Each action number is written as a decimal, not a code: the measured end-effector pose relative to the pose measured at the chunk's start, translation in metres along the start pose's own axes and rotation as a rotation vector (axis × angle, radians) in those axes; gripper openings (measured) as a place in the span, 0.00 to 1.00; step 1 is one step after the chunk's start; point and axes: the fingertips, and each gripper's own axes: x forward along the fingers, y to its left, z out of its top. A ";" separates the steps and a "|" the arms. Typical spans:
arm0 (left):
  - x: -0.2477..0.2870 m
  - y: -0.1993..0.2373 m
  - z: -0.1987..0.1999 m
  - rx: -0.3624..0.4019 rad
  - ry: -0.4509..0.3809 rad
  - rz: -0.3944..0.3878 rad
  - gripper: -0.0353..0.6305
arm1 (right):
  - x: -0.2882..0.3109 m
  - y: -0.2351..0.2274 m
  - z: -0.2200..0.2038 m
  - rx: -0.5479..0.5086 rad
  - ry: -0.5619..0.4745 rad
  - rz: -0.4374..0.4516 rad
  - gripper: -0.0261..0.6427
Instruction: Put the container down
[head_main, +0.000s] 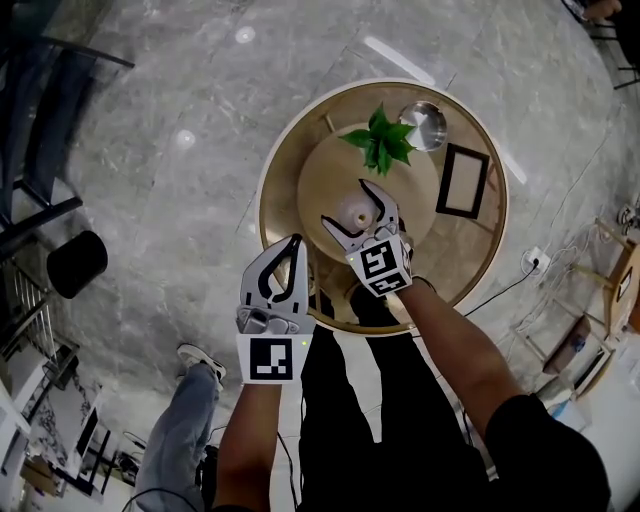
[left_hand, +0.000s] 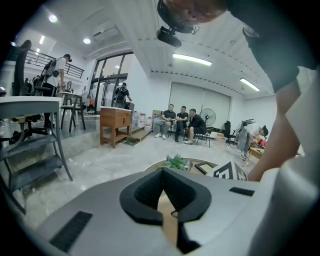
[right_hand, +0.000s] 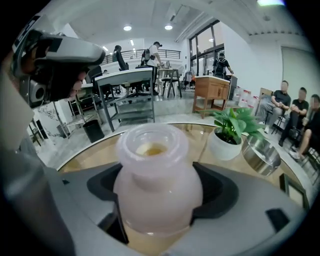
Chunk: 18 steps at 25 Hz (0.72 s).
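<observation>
Head view: one container (head_main: 354, 212) sits in the right gripper (head_main: 363, 214) over the round surface (head_main: 325, 180). One plant (head_main: 380, 140), one bowl (head_main: 428, 125), one frame (head_main: 463, 181).
Left gripper view: left gripper (left_hand: 163, 175) jaws pressed together, empty.
Right gripper view: jaws pinch the container.

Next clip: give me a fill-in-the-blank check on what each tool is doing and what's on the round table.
The frosted white jar is held by the tool on the person's ___ side.
The left tool has its jaws ___, with nothing between them.
Near the shiny metal bowl, the leafy green plant stands in a ___ pot.
Missing words: right; shut; white.
</observation>
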 end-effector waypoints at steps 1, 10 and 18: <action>0.000 0.000 -0.001 -0.043 -0.002 0.010 0.05 | 0.002 0.001 -0.002 -0.008 0.002 -0.001 0.65; -0.007 -0.008 0.009 -0.030 -0.014 -0.003 0.05 | -0.003 0.009 0.002 0.006 -0.027 0.031 0.66; -0.034 -0.017 0.069 -0.015 -0.060 0.023 0.05 | -0.090 0.012 0.069 0.001 -0.201 0.035 0.66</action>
